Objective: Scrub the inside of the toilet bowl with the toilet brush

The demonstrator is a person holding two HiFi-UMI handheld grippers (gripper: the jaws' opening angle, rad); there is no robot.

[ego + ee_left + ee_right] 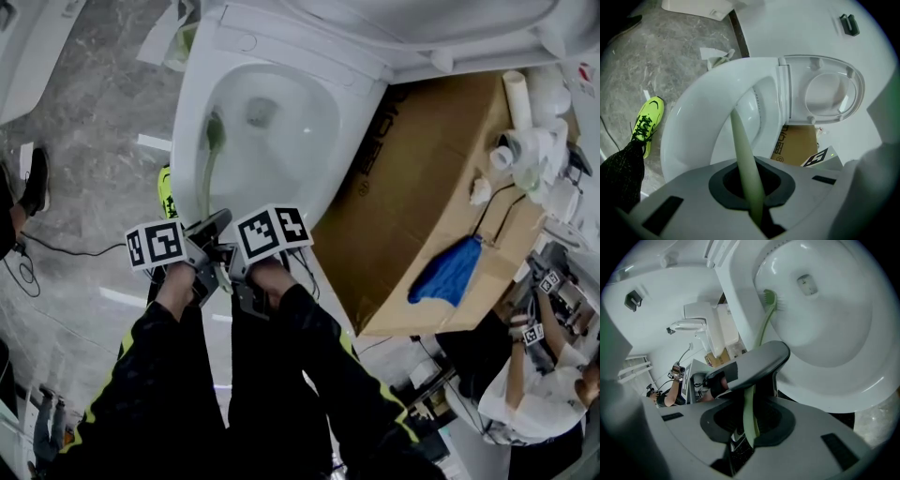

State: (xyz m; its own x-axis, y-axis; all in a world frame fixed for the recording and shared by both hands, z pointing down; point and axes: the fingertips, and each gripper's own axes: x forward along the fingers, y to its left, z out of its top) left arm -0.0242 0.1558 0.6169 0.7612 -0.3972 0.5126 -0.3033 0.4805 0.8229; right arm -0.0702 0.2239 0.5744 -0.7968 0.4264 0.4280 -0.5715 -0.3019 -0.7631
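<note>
We stand on a grey marble floor [84,178] over a white bowl [192,112] with its lid up. Our left gripper [754,206] and right gripper [749,427] both pinch the handle of the brush [215,131], one close beside the other. Its green head lies against the bowl's left inner wall. A box [422,187] sits just beside the bowl's right rim, and floor shows to the left.

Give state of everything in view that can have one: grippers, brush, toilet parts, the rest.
toilet brush, head down in the toilet bowl, bristles against its inner wall.
left gripper, shut on the toilet brush handle.
right gripper, shut on the same handle.
toilet seat, raised.
toilet bowl, uncovered.
cardboard box, beside the toilet, blue cloth lying on it.
</note>
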